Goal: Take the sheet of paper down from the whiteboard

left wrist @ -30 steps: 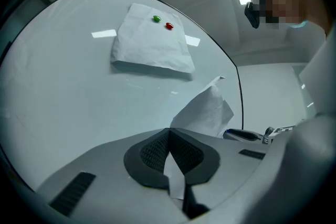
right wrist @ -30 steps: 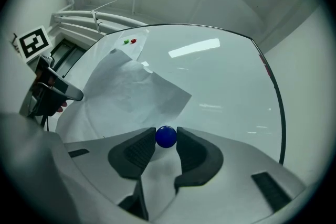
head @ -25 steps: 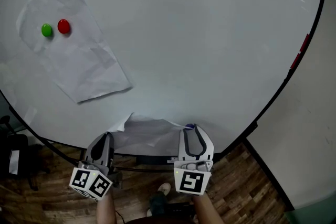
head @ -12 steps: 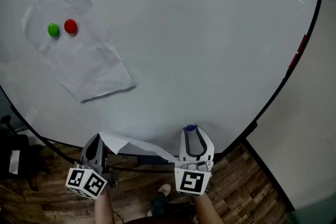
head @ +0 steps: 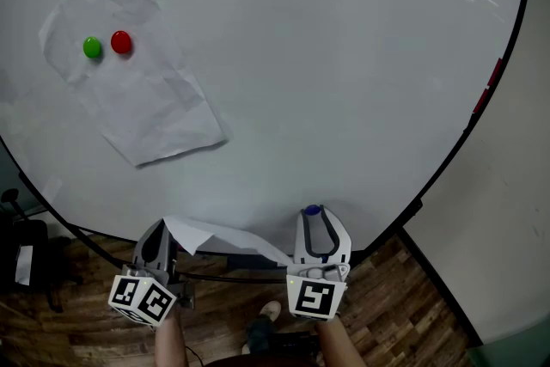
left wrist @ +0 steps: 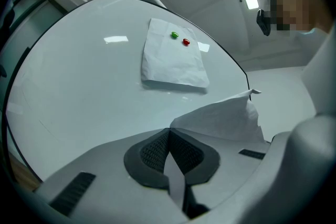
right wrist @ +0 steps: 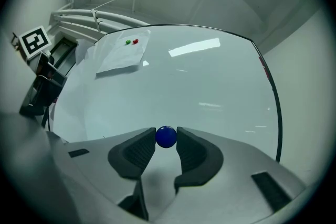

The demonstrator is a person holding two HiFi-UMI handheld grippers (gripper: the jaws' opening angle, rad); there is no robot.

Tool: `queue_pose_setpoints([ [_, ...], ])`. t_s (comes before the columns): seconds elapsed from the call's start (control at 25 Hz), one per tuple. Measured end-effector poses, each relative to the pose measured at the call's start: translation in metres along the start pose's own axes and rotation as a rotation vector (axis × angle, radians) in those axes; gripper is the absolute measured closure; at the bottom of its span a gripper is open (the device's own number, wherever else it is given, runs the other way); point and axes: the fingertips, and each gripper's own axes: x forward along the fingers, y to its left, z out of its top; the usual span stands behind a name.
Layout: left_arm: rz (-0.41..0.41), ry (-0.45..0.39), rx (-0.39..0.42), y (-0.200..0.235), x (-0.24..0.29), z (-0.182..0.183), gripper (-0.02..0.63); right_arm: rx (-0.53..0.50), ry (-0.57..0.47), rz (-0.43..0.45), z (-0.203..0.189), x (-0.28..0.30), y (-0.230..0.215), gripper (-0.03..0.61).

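- Nearest us, the left hand-held gripper (head: 162,229) sits just below the whiteboard's bottom edge. Only its own view lets us see the jaws pressed together on a strip of the sheet of paper (left wrist: 224,119).
- From the head view we see what that view does not. The held sheet is off the whiteboard (head: 344,82) and hangs in front of its bottom edge. It runs from the left hand-held gripper to just beside the right hand-held gripper (head: 312,212).
- The right gripper view shows a round blue magnet (right wrist: 166,137) held between the pads at their tips. From above, we see it only as a small blue spot at the whiteboard's bottom edge.
- Farthest off, near the whiteboard's upper left corner, a second, crumpled sheet (head: 142,94) lies flat on the board. A green magnet (head: 92,47) and a red magnet (head: 121,41) sit side by side on it. All three views show it.
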Motion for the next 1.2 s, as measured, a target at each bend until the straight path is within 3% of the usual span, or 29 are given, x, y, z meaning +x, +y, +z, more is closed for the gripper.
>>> queue_pose_setpoints([
  [1.2,-0.021,0.002,-0.012,-0.0024,-0.0019,-0.0017,0.591,0.003,0.023,-0.002,-0.0052,-0.0018,0.0019,0.442],
])
